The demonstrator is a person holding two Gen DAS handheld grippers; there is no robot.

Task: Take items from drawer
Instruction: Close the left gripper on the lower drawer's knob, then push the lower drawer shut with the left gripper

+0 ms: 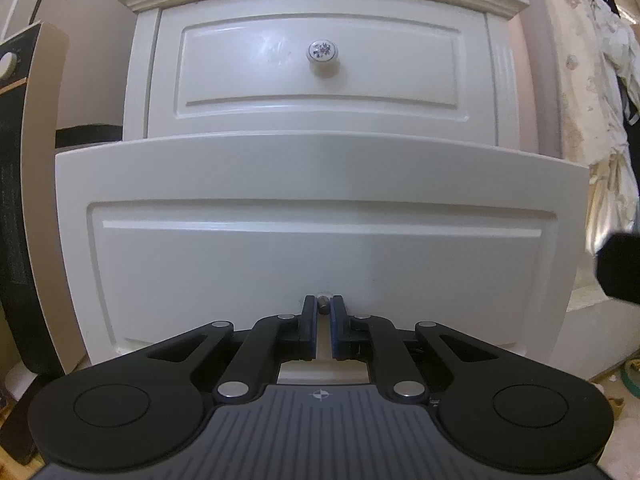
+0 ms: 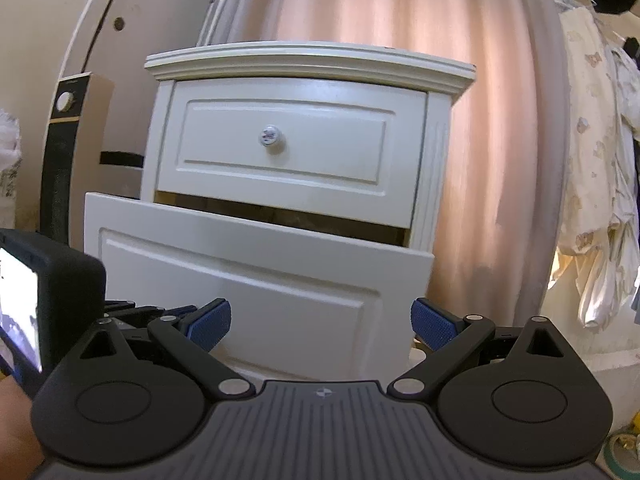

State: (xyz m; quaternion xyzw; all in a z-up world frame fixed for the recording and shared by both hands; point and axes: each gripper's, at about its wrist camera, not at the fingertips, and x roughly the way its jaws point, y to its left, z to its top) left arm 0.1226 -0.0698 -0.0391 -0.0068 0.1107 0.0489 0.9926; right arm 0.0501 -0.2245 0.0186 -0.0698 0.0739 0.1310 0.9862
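A cream nightstand has two drawers. The lower drawer point(image 1: 320, 240) is pulled partly out; in the right wrist view its front point(image 2: 256, 280) stands forward of the cabinet with a dark gap above it. My left gripper point(image 1: 323, 306) is shut on the lower drawer's small knob point(image 1: 323, 303). My right gripper point(image 2: 320, 324) is open and empty, in front of the lower drawer's right part. The upper drawer point(image 1: 320, 68) is closed, with a floral knob point(image 1: 322, 53). The drawer's contents are hidden.
A black and tan heater point(image 1: 24, 200) stands left of the nightstand. A pink curtain point(image 2: 480, 160) hangs behind it. Pale clothes point(image 2: 600, 200) hang at the right. The left gripper's body with its screen point(image 2: 40, 300) shows at the left edge of the right wrist view.
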